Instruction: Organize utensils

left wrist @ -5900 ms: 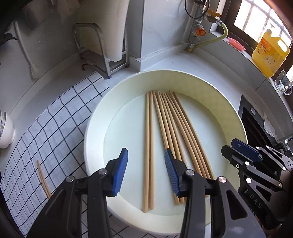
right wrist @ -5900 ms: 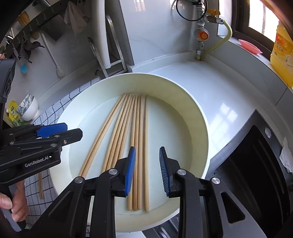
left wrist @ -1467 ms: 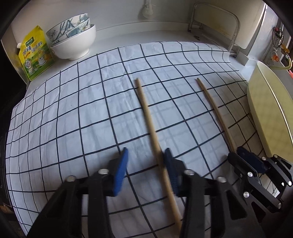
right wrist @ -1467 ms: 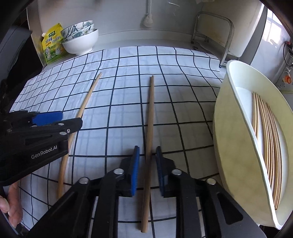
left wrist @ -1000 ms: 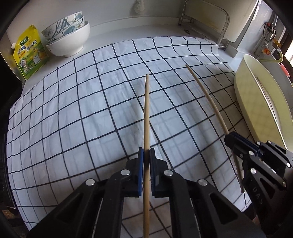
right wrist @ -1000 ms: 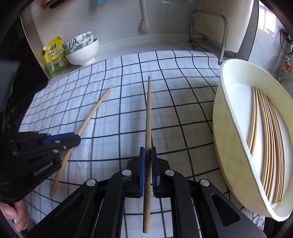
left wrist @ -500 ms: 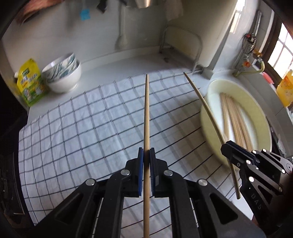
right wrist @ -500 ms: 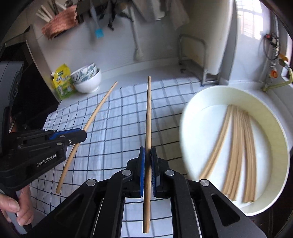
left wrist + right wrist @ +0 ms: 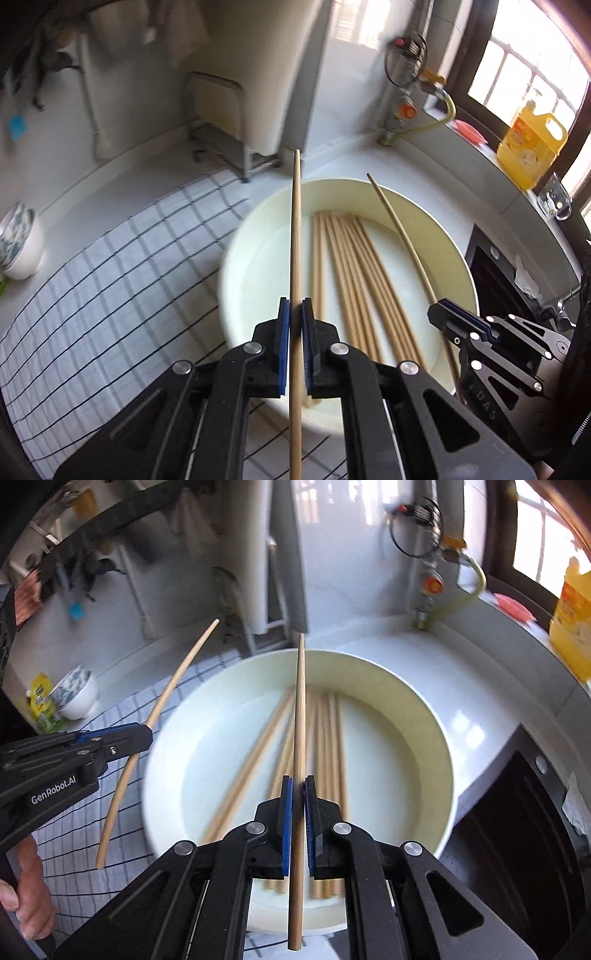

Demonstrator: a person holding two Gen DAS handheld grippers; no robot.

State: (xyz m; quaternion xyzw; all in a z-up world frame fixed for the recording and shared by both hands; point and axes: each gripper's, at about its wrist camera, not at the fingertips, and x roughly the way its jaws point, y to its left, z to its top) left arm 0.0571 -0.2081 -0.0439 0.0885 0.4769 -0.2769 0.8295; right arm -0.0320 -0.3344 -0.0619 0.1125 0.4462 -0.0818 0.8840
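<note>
One bamboo chopstick [image 9: 296,236] is pinched mid-length, its tip over the cream basin's [image 9: 236,254] far rim. A second chopstick [image 9: 300,716] is likewise pinched above the basin. More chopsticks [image 9: 325,738] lie loosely side by side on the basin floor.

Each camera sat just behind its own gripper, looking steeply down along the black fingers from close above the counter. The left wrist view faced the round cream plastic basin [image 9: 458,258] from its left, with the checked white cloth [image 9: 110,280] beside it. The right wrist view stood nearly over that basin [image 9: 439,746]. Both shared the basin, the cloth [image 9: 122,709] and the yellow plastic jug [image 9: 532,147] far right.
</note>
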